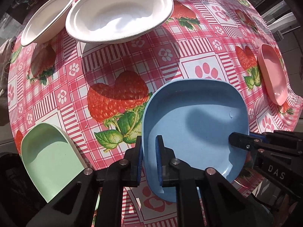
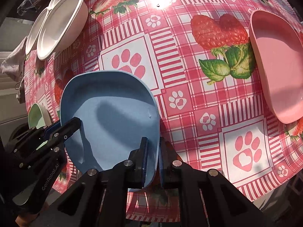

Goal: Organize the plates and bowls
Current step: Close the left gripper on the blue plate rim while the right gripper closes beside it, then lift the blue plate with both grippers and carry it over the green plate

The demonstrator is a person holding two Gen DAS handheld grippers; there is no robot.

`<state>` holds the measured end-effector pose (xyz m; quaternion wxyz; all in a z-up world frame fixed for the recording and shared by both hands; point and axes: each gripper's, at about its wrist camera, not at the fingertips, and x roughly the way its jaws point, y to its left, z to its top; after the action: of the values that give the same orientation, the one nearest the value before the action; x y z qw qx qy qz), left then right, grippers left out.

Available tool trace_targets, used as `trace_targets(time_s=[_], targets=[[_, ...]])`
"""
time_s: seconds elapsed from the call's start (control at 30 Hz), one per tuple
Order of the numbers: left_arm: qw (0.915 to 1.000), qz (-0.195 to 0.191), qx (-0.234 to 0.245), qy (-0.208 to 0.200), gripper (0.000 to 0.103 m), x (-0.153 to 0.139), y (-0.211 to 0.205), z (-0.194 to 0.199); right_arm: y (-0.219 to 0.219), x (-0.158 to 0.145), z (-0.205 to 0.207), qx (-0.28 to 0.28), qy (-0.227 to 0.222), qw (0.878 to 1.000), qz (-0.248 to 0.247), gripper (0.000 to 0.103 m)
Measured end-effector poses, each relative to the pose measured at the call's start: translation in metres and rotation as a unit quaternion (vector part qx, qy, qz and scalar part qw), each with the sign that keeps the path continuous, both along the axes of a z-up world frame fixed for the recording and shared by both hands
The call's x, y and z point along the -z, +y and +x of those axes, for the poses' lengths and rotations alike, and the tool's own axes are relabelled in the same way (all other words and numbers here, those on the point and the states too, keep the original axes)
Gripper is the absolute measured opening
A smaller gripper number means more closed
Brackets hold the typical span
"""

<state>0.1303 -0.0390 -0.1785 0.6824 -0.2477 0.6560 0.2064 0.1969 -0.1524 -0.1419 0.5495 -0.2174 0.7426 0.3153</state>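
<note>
A blue squarish plate [image 1: 189, 113] is held from both sides over the strawberry tablecloth [image 1: 117, 60]. My left gripper [image 1: 149, 143] is shut on its left rim, one blue pad inside the plate and one outside. The right gripper [image 1: 236, 140] pinches the opposite rim. In the right wrist view, my right gripper [image 2: 153, 143] is shut on the blue plate [image 2: 113, 104] at its right edge, and the left gripper [image 2: 73, 125] bites the left edge. Whether the plate is off the cloth I cannot tell.
A green plate [image 1: 49, 157] lies at the near left and a pink plate [image 1: 274, 75] at the far right. White paper bowls [image 1: 121, 13] sit side by side at the back. The table edge [image 2: 255, 187] runs close on the right.
</note>
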Motion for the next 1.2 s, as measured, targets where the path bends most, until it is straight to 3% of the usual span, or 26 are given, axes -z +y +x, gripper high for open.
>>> trace_targets(time_s=[0.3,0.87,1.2], targets=[[1.0000,0.002,-0.004,-0.004,0.013,-0.029,-0.003,-0.026,0.010,-0.002,-0.026,-0.022,-0.004,1.000,-0.001,0.012],[0.9986,0.027,-0.036,-0.028,0.013,-0.095,0.016,-0.089,0.050,-0.040,-0.059,-0.049,-0.017,0.998,0.026,0.012],[0.9960,0.045,-0.071,-0.028,0.013,-0.099,0.026,-0.117,0.075,-0.046,-0.091,-0.085,-0.017,0.995,0.038,0.012]])
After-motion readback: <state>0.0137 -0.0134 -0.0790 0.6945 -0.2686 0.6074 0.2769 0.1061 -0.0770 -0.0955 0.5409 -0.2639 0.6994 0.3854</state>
